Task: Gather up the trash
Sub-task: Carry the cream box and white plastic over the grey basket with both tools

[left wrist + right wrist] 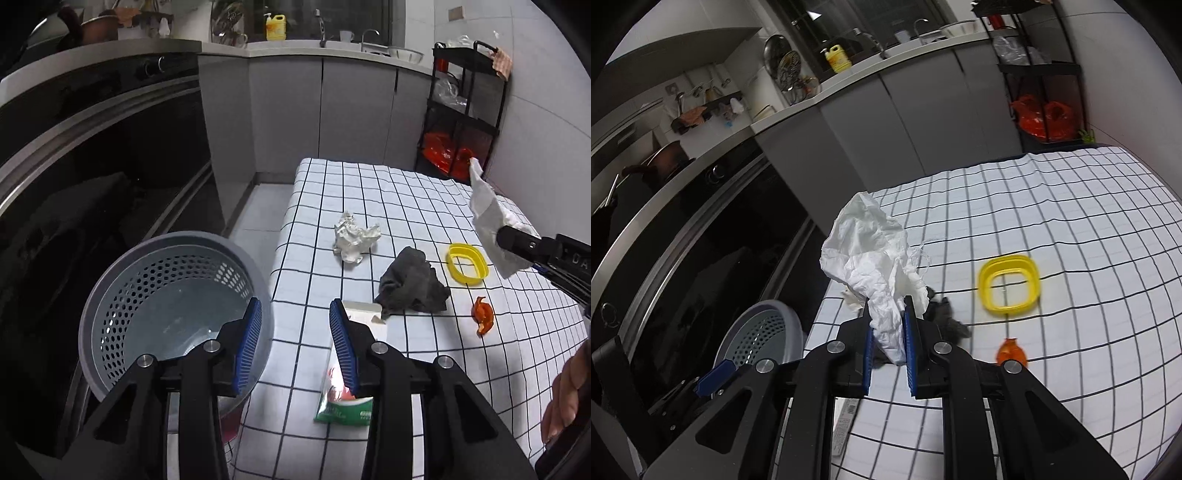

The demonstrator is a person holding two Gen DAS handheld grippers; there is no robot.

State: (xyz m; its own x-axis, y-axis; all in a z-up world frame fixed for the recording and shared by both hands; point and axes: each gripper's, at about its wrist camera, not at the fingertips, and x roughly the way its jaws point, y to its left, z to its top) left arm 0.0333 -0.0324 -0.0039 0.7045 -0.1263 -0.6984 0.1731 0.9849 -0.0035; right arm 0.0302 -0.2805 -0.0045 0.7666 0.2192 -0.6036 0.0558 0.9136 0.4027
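Note:
My right gripper (889,314) is shut on a crumpled white tissue (871,254) and holds it above the checked table (1071,229); it also shows in the left wrist view (495,221) at the right. My left gripper (295,314) is open and empty, over the table's left edge beside the grey perforated bin (166,291). On the table lie a crumpled white paper (354,236), a dark grey rag (413,284), a yellow plastic ring (466,263), an orange scrap (484,315) and a green-and-white wrapper (343,391).
A white card (364,314) lies under the rag's edge. A dark oven front (92,166) stands left of the bin. Grey cabinets (332,110) are behind the table. A black shelf cart (465,110) with red bags stands at the back right.

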